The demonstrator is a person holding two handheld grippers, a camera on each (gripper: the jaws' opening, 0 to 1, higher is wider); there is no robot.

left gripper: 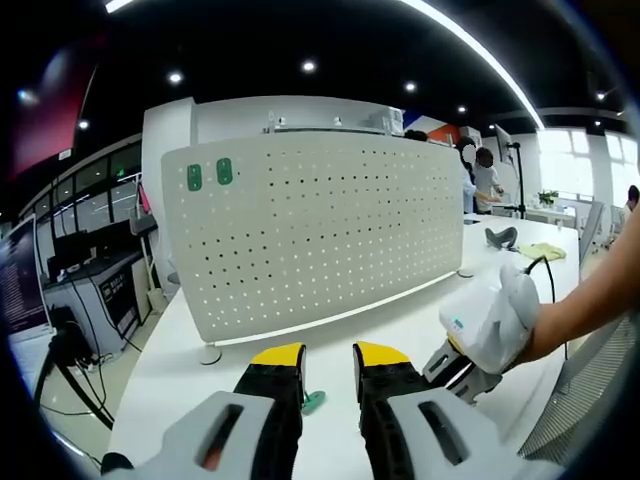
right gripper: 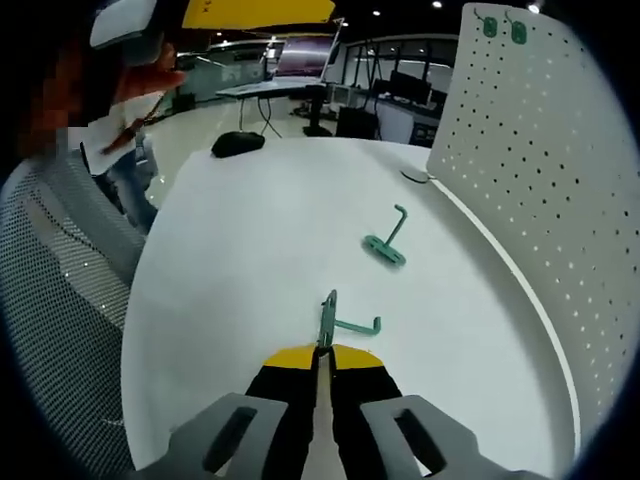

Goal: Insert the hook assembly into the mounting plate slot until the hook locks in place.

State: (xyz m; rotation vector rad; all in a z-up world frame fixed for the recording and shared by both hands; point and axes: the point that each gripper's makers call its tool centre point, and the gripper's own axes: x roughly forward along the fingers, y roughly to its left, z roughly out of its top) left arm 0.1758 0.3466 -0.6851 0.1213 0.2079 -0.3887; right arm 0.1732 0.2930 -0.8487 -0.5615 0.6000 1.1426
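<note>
The white perforated mounting plate stands upright on the table, with two green hooks fitted near its top corner. My left gripper is open in front of it with nothing between its yellow tips. A loose green hook lies on the table just beneath its jaws. In the right gripper view my right gripper is shut on a green hook assembly, its base plate upright and its prong pointing right. The loose hook lies farther ahead. The plate stands to the right.
The right gripper, held by a person's arm, enters the left gripper view low on the right. A person sits at the left of the right gripper view. A black object lies at the table's far end. People stand at a table behind the plate.
</note>
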